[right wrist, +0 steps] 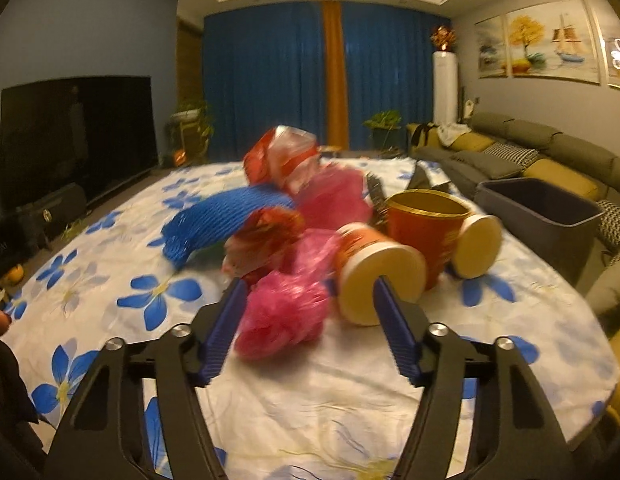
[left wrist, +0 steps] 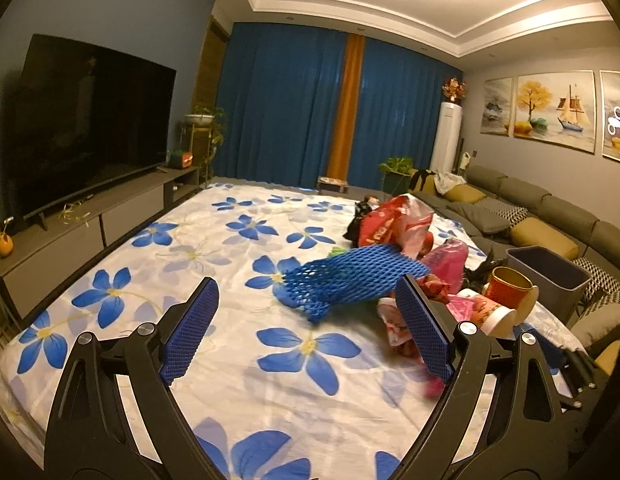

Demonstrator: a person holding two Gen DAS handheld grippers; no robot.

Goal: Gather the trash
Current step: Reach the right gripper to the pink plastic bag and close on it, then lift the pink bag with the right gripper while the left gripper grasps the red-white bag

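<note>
A pile of trash lies on a table with a white cloth with blue flowers. In it are a blue foam net, red and pink plastic bags, a red paper cup and a round tub with a cream lid. My left gripper is open and empty, just short of the net. In the right wrist view my right gripper is open, its jaws on either side of a crumpled pink bag. The net, cup and tub lie beyond it.
A dark grey bin stands beyond the table's right edge, also in the right wrist view. A grey sofa with cushions runs along the right wall. A TV on a low cabinet is at the left.
</note>
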